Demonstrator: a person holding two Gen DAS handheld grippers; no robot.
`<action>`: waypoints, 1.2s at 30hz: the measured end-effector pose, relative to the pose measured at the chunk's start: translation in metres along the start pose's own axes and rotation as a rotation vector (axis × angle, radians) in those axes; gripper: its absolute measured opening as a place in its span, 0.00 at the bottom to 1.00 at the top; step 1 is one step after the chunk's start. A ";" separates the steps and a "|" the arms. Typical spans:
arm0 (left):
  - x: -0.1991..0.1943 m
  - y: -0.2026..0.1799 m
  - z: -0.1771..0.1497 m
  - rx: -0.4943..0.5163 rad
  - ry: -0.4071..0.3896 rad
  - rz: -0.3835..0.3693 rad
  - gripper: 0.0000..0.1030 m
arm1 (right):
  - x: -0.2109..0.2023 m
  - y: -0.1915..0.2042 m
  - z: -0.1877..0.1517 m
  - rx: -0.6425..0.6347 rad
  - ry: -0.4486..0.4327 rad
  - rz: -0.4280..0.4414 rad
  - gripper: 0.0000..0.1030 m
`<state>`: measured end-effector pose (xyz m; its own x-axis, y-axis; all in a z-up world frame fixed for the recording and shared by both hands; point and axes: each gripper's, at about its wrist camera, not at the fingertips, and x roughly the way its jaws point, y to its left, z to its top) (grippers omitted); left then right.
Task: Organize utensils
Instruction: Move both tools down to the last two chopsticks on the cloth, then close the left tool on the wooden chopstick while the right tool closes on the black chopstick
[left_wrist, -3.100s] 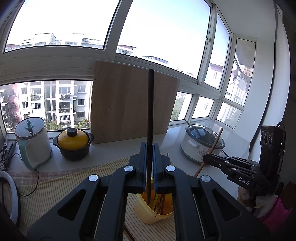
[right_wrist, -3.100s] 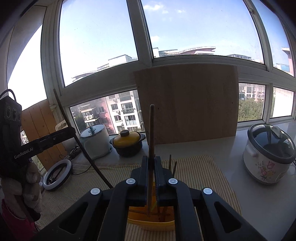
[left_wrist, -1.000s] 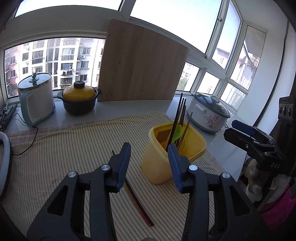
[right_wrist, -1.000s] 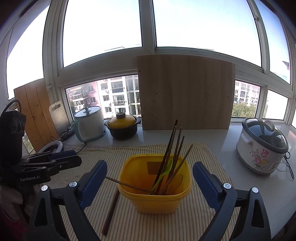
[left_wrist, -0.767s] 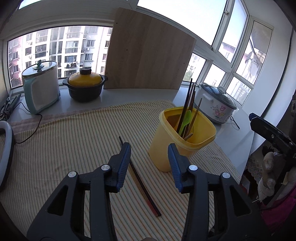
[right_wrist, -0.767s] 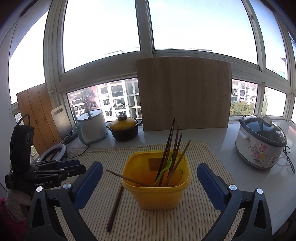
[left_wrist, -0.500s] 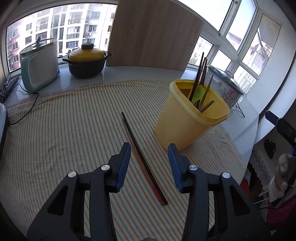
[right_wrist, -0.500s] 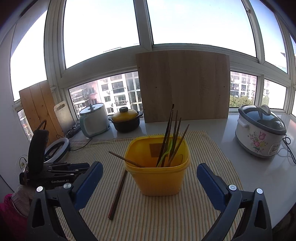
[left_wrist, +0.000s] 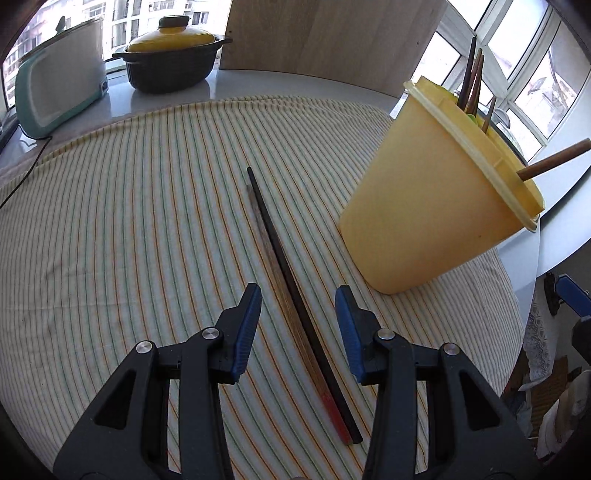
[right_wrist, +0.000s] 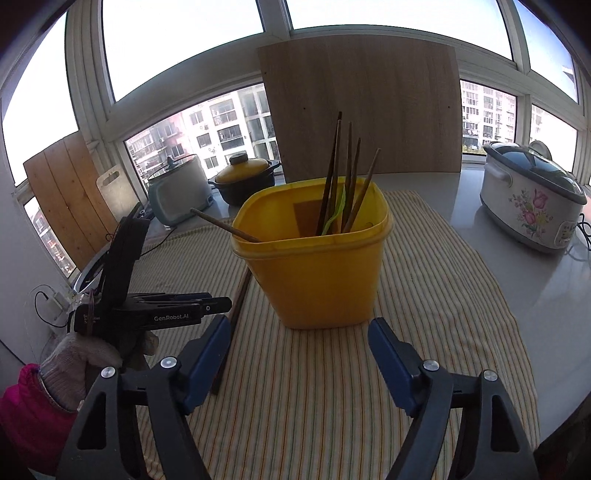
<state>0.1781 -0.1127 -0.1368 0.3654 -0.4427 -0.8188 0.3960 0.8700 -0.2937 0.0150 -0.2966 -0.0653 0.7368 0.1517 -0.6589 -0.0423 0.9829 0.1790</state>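
Chopsticks (left_wrist: 291, 299) lie on striped cloth (left_wrist: 129, 229) beside yellow bin (left_wrist: 432, 221); your left gripper (left_wrist: 298, 321) has dropped astride them, part-open, empty; right gripper (right_wrist: 299, 354) just narrowing, nothing between; pickup looks next.

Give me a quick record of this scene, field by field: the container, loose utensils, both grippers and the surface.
Container: yellow plastic tub, upright, holding brown chopsticks and a green utensil.
Loose utensils: dark chopstick pair flat on the cloth.
Left gripper: open, empty, straddling the pair.
Right gripper: open, empty, jaws just closing, facing the tub.
Surface: striped cloth.
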 end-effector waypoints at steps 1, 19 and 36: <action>0.004 0.000 0.000 -0.003 0.003 0.002 0.41 | 0.003 -0.001 -0.001 0.009 0.010 0.004 0.73; 0.012 -0.001 -0.020 0.009 -0.030 0.124 0.14 | 0.029 0.017 -0.006 0.011 0.085 0.058 0.61; -0.015 0.034 -0.028 -0.081 -0.051 0.077 0.11 | 0.058 0.059 -0.012 -0.074 0.166 0.133 0.42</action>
<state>0.1624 -0.0706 -0.1488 0.4355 -0.3829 -0.8147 0.2962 0.9156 -0.2720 0.0471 -0.2283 -0.1015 0.6003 0.2892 -0.7457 -0.1854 0.9573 0.2220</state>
